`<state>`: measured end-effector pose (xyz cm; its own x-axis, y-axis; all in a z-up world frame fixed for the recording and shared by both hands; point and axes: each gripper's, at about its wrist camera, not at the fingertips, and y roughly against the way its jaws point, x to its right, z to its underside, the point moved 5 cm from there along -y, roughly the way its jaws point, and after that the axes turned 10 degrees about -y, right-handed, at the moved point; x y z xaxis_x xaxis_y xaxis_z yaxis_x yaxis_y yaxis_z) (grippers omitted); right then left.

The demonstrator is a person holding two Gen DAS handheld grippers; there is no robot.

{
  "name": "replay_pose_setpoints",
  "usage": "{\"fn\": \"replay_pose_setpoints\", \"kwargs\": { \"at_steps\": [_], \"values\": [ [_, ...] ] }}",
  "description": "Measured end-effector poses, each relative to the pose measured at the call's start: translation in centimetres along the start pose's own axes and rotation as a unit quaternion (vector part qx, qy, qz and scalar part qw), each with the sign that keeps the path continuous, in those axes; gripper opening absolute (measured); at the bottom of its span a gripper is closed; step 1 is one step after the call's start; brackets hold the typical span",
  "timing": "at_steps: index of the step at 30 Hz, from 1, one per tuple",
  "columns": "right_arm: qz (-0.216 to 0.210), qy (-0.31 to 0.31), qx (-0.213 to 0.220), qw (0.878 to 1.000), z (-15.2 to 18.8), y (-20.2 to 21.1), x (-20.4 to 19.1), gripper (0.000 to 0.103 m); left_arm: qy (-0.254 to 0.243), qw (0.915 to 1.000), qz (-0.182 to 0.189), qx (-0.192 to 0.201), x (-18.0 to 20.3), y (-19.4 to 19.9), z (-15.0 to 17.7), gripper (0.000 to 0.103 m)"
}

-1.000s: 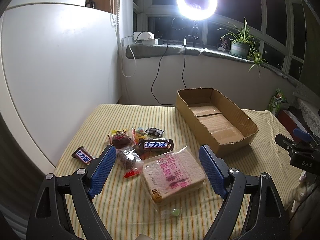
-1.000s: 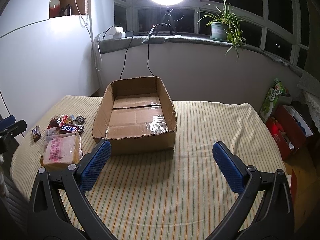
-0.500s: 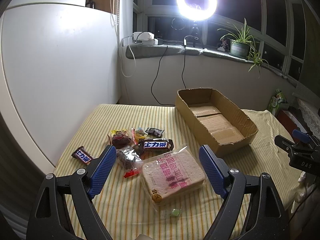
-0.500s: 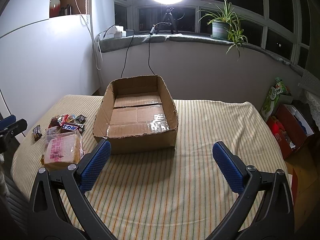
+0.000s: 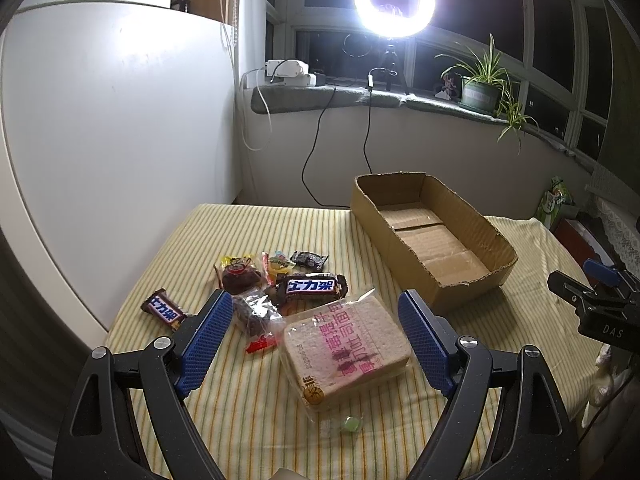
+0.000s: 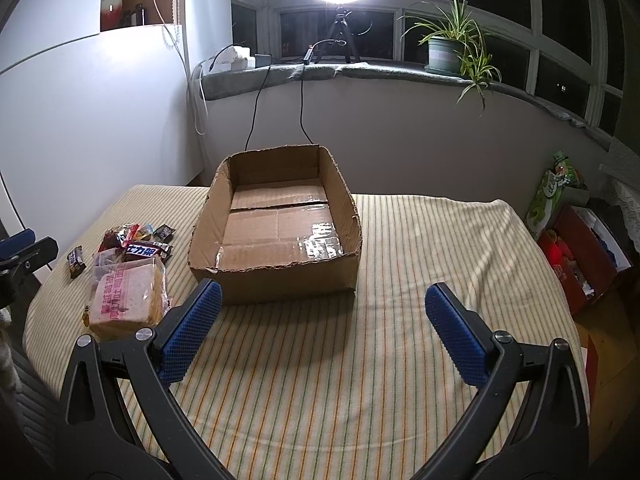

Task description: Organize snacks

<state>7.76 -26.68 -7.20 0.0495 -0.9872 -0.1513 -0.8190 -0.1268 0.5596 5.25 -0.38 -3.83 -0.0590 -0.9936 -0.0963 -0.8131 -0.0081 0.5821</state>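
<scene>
A bagged loaf of sliced bread (image 5: 348,344) lies on the striped tablecloth, between the open fingers of my left gripper (image 5: 316,316), which hovers above it and holds nothing. Behind it lie a large Snickers bar (image 5: 312,286), a small Snickers bar (image 5: 163,310), a clear bag of dark snack (image 5: 256,312) and several small wrapped sweets (image 5: 276,262). An empty open cardboard box (image 5: 432,240) stands to the right. My right gripper (image 6: 318,320) is open and empty, just in front of the box (image 6: 276,232). The bread (image 6: 126,300) lies to its left.
A small green candy (image 5: 350,424) lies near the table's front edge. A ring light (image 5: 394,0) and a potted plant (image 5: 480,88) stand on the windowsill behind. A red box (image 6: 580,256) and a green bag (image 6: 552,192) sit on the floor right of the table.
Both views shift only slightly; the right gripper has edged a little to the left. Nothing on the table has moved.
</scene>
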Motion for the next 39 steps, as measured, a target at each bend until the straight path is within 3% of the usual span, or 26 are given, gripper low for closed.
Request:
{"fn": "replay_pose_setpoints", "kwargs": {
  "at_steps": [15,25,31,35,39],
  "values": [
    [-0.011,0.006,-0.012,1.000,0.2,-0.5,-0.6,0.103,0.003,1.0000,0.005,-0.007,-0.4,-0.7,0.3,0.085],
    [-0.041,0.024,-0.030,0.998,1.0,-1.3,-2.0,0.103,0.021,0.9993,0.022,-0.023,-1.1,-1.4,1.5,0.085],
    [-0.095,0.029,-0.061,0.993,1.7,-2.2,-3.8,0.101,0.058,0.9954,0.058,-0.049,-2.0,-2.3,3.4,0.083],
    [-0.159,0.020,-0.105,0.981,2.7,-3.2,-5.7,0.093,0.116,0.9836,0.115,-0.077,-2.7,-3.6,5.2,0.081],
    [-0.198,0.024,-0.142,0.970,3.7,-4.4,-7.7,0.084,0.145,0.9739,0.147,-0.095,-2.6,-4.8,6.3,0.072]
  ]
}}
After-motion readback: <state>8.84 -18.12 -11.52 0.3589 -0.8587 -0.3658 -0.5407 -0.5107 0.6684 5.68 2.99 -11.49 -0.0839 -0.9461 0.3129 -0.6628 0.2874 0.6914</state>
